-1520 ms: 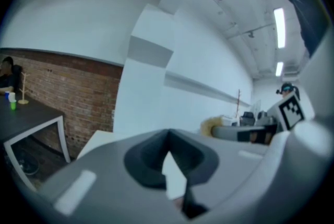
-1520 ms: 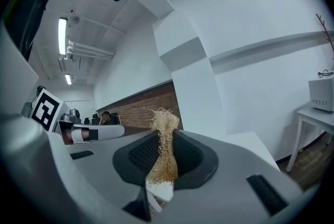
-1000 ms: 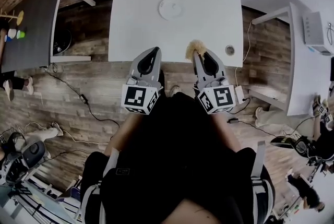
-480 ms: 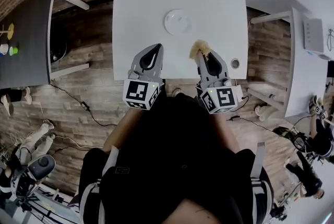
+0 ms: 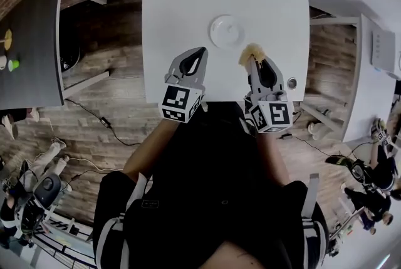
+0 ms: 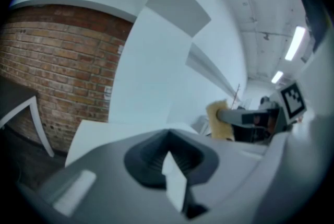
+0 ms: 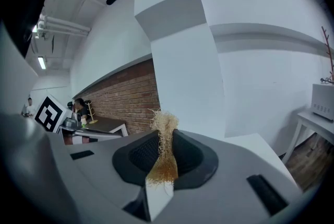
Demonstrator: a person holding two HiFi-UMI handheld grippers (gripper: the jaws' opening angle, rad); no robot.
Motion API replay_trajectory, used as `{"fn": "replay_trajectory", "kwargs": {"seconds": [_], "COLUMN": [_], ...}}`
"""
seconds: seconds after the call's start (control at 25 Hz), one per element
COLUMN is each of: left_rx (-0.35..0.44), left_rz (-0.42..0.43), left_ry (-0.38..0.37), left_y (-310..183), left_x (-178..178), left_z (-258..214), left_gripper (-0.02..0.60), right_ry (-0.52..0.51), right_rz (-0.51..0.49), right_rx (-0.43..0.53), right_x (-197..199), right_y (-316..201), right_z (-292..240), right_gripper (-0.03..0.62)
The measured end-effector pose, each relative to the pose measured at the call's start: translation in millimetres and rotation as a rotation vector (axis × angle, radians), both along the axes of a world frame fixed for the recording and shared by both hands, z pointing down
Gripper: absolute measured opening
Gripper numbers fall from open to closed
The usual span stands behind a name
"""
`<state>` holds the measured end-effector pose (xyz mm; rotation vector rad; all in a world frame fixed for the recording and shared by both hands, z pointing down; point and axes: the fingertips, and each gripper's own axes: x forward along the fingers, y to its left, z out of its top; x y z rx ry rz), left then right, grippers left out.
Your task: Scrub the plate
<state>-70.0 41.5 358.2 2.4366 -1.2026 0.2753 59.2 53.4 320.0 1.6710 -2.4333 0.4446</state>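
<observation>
We see one plate (image 5: 227, 31) mid-table (image 5: 169, 4), with open tabletop on every side. Our right gripper (image 5: 255, 61) clamps one scrubber (image 5: 251, 51) near the plate's rim; our left gripper (image 5: 198, 52) is clenched on nothing.

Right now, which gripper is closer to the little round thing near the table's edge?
Right. The right gripper is just left of the round thing; the left gripper is much farther left.
</observation>
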Motion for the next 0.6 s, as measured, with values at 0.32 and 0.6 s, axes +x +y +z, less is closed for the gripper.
{"fn": "replay_trajectory", "kwargs": {"seconds": [0.32, 0.6], "left_rx": [-0.136, -0.305], "left_rz": [-0.043, -0.076], "left_ry": [-0.047, -0.027], "left_y": [-27, -39], "left_x": [4, 23], "left_z": [58, 118], "left_gripper": [0.003, 0.004], "right_ry": [-0.006, 0.002], "right_rz": [-0.06, -0.083], "right_rx": [-0.057, -0.139], "right_x": [0, 13], "right_y": [-36, -54], "right_z": [39, 83], "right_gripper": [0.061, 0.061]}}
